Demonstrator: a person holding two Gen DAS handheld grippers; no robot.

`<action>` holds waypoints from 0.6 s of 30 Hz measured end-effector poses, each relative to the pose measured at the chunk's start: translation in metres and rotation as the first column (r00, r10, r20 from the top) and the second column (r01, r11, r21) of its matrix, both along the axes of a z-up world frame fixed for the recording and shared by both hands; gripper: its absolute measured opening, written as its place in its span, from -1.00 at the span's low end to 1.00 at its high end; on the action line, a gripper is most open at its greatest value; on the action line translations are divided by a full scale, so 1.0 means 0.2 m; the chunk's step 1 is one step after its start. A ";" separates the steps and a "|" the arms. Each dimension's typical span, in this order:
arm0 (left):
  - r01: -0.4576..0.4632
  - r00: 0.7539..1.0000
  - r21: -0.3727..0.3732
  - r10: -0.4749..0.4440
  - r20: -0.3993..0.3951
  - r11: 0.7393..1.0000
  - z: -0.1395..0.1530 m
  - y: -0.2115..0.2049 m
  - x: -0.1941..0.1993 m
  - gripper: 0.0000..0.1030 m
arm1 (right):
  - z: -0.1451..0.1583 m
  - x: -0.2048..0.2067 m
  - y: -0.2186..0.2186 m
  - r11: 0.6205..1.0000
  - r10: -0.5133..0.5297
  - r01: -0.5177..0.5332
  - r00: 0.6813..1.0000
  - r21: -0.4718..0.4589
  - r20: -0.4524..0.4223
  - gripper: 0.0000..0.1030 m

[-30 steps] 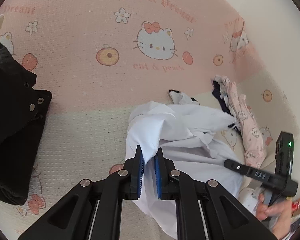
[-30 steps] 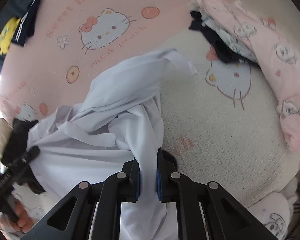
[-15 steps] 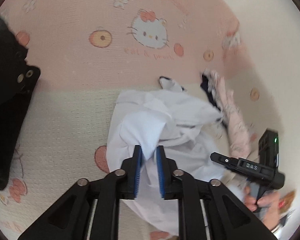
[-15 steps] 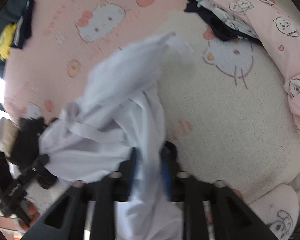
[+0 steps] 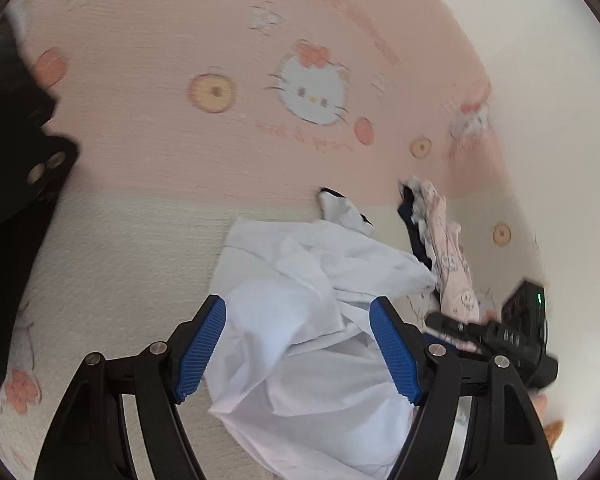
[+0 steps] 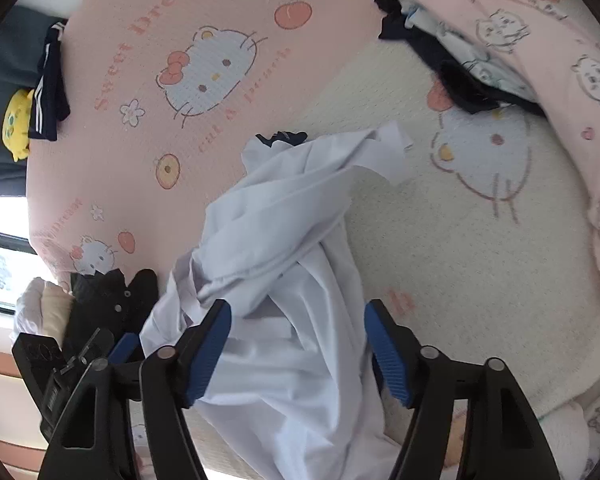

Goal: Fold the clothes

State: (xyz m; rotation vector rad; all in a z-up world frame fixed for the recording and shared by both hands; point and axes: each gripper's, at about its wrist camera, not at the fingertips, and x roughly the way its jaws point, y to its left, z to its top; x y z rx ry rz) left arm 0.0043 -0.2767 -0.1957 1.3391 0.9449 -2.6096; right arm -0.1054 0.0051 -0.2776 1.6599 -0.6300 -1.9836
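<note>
A crumpled white garment [image 5: 312,320] lies in a heap on the pink and cream cartoon-cat bedsheet [image 5: 148,152]. My left gripper [image 5: 298,346] hovers over its near part, jaws opening; cloth lies between the blue pads [image 5: 202,348] without being pinched. In the right wrist view the same white garment [image 6: 276,264] runs up from under my right gripper [image 6: 296,352], whose jaws are also opening, with cloth loose between them. Each gripper shows in the other's view: the right gripper [image 5: 496,336] at the right edge, the left gripper [image 6: 72,356] at the lower left.
A black garment with snaps [image 5: 8,200] lies at the left of the bed. A pink printed garment [image 6: 540,60] and a dark one [image 6: 460,80] are piled at the far right. A navy striped garment [image 6: 48,92] and a yellow plush toy [image 6: 16,120] sit at the far left edge.
Both grippers were shut on folds of the white garment and now stand wide apart. The cloth has slipped from the pads and settled on the bed.
</note>
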 end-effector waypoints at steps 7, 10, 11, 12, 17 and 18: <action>0.205 0.979 -0.286 -0.193 0.072 0.936 -0.01 0.26 -0.12 0.42 | -0.08 -0.05 0.06 0.997 -0.051 0.054 0.998 -0.064 0.039 0.39; 0.283 0.959 -0.341 -0.263 0.104 0.896 -0.04 0.35 -0.15 0.42 | -0.11 -0.10 0.08 0.987 -0.093 0.102 0.993 -0.122 0.075 0.41; 0.305 0.952 -0.352 -0.284 0.112 0.885 -0.05 0.37 -0.16 0.42 | -0.12 -0.12 0.09 0.984 -0.101 0.113 0.991 -0.137 0.086 0.44; 0.325 0.946 -0.363 -0.302 0.121 0.873 -0.07 0.40 -0.17 0.42 | -0.13 -0.13 0.10 0.983 -0.106 0.119 0.990 -0.142 0.094 0.45; 0.314 0.949 -0.403 -0.272 0.159 0.860 -0.13 0.41 -0.19 0.42 | -0.16 -0.19 0.09 0.989 -0.098 0.108 0.990 -0.103 0.097 0.45; 0.311 0.950 -0.413 -0.266 0.164 0.856 -0.14 0.41 -0.20 0.42 | -0.16 -0.20 0.08 0.989 -0.098 0.108 0.990 -0.100 0.100 0.45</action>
